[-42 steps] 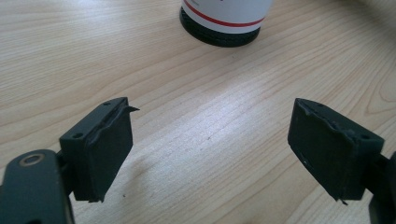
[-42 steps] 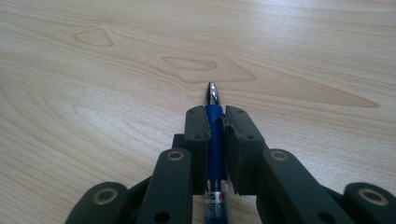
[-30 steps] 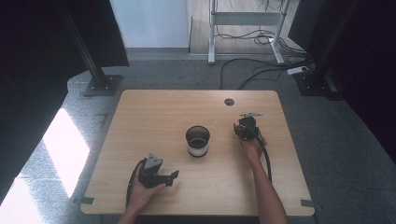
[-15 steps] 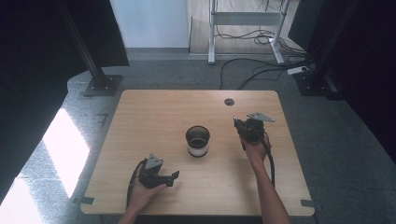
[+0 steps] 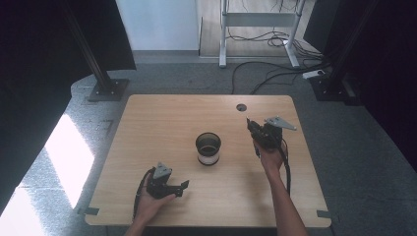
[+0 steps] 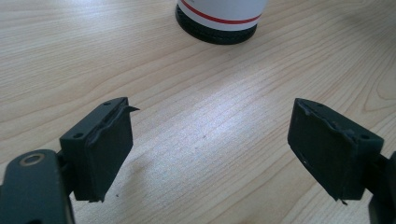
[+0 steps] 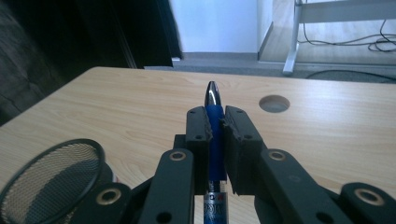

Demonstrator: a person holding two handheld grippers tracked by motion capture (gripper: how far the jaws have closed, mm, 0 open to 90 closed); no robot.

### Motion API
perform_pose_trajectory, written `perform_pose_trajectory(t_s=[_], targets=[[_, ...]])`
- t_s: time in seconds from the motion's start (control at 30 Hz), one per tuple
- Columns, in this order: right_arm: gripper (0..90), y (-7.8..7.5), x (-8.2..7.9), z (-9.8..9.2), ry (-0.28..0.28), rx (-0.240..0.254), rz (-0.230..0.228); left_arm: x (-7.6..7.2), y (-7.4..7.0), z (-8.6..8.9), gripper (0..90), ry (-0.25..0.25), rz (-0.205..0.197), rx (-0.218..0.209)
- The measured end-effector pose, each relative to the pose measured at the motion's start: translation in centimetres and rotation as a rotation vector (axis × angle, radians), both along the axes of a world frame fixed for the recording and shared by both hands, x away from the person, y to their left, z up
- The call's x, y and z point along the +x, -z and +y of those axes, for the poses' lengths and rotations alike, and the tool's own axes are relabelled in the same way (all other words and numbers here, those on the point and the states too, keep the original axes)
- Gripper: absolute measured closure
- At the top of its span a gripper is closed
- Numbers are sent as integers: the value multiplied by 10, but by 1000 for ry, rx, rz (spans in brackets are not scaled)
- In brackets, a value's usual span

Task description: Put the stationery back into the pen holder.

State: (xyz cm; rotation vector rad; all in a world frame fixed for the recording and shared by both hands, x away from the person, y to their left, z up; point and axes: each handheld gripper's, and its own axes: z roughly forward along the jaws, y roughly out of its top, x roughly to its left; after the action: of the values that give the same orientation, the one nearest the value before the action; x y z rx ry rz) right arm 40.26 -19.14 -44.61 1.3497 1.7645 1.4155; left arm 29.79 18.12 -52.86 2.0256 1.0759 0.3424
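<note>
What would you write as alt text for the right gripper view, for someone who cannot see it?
The right hand-held gripper clamps a blue plastic pen between its two black jaws, the pen's silver tip pointing away over a light wooden table. A black mesh cup sits at lower left, and a round hole pierces the tabletop beyond.

One pen (image 7: 214, 122), one mesh cup (image 5: 208, 148), two tongs.
</note>
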Motion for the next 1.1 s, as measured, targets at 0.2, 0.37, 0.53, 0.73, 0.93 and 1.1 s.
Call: perform_pose_trajectory(t_s=[0.2, 0.37, 0.53, 0.73, 0.93, 1.1], targets=[[790, -10, -2, 6, -18, 23, -34, 0, 1, -1, 143, 2, 1, 1], [790, -20, -3, 15, -45, 34, -62, 0, 1, -1, 144, 5, 1, 3], [790, -28, -2, 29, -81, 44, -79, 0, 1, -1, 144, 7, 3, 2], [790, -38, 1, 47, -115, 47, -93, -1, 0, -1, 143, 7, 4, -2], [790, -47, 4, 63, -143, 48, -110, 0, -1, 2, 144, 4, 4, -7], [790, -48, 6, 73, -159, 47, -110, -1, -1, 1, 144, 10, 5, -7]])
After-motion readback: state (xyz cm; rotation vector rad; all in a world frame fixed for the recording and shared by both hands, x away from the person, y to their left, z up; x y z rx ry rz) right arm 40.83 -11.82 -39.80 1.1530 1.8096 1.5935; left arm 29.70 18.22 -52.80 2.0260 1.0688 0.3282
